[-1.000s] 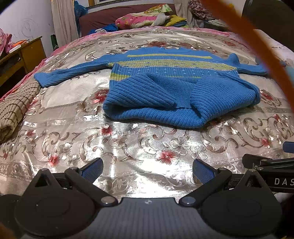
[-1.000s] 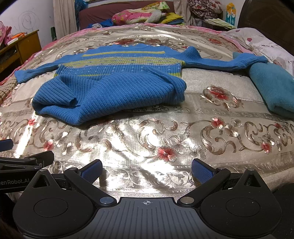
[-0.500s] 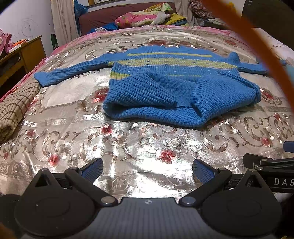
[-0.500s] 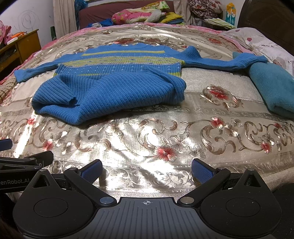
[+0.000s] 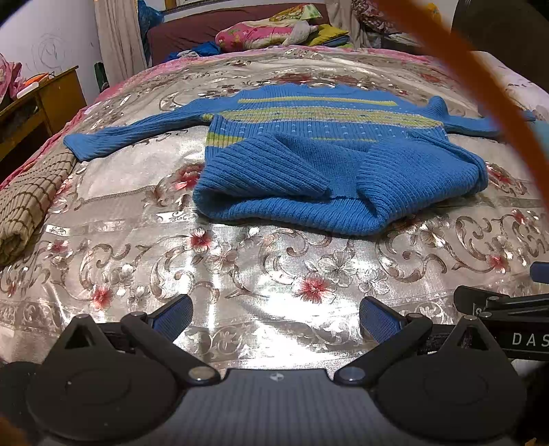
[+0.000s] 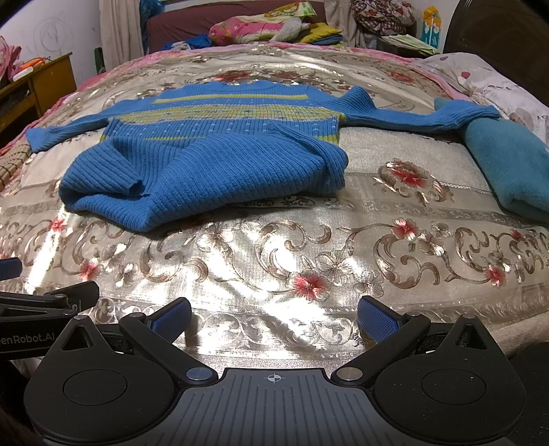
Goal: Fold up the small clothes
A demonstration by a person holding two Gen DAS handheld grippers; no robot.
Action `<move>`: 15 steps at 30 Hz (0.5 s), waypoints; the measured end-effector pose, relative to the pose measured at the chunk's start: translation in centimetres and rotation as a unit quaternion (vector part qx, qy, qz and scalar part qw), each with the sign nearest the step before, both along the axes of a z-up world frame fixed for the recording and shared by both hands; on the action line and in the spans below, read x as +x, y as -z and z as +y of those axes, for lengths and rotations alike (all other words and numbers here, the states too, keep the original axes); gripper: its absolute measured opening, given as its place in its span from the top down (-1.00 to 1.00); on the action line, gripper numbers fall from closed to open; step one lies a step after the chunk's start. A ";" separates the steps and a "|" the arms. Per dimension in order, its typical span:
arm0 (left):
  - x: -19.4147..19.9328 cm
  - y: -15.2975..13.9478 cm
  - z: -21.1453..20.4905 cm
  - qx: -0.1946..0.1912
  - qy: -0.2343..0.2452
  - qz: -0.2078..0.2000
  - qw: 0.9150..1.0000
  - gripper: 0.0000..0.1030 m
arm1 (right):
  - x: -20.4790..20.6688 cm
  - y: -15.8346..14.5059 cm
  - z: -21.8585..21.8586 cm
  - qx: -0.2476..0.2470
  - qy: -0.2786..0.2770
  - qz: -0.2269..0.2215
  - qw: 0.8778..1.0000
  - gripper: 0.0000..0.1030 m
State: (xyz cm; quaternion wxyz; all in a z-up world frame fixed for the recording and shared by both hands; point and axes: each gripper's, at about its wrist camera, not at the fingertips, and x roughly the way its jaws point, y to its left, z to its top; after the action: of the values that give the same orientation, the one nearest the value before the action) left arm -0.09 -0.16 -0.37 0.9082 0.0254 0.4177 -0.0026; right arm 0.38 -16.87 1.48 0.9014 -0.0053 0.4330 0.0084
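A small blue knit sweater point(image 5: 308, 161) with yellow-green stripes lies on the bed, its hem folded up over the body and both sleeves spread out to the sides. The same sweater point(image 6: 212, 154) fills the middle of the right wrist view. My left gripper point(image 5: 274, 317) hovers open over the bedspread, well short of the sweater's near edge, with nothing between its fingers. My right gripper point(image 6: 272, 317) is open too, empty, and just as far back from the garment.
A shiny floral bedspread point(image 5: 274, 260) covers the bed. A folded checked cloth point(image 5: 27, 206) lies at the left edge, a folded teal cloth point(image 6: 507, 168) at the right. Pillows and bedding pile up by the headboard point(image 6: 267, 27). A wooden desk point(image 5: 37, 99) stands at left.
Both views have shifted very slightly toward the sweater. The grippers stay open and the sweater has not moved.
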 end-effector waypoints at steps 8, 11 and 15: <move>0.0 0.0 0.0 -0.001 0.000 0.001 1.000 -1.00 | 0.0 0.1 0.1 -0.003 0.000 0.000 1.000 -1.00; 0.0 0.0 0.0 -0.001 0.000 0.001 1.000 -1.00 | 0.0 0.1 0.1 -0.002 0.000 0.001 1.000 -1.00; 0.0 0.0 0.1 -0.003 -0.001 0.002 1.000 -1.00 | 0.1 0.1 0.1 -0.003 -0.002 0.002 1.000 -1.00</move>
State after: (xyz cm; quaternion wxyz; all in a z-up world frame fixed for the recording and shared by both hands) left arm -0.10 -0.08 -0.41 0.9073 0.0223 0.4199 -0.0034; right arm 0.46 -16.73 1.38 0.9006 -0.0089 0.4344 0.0085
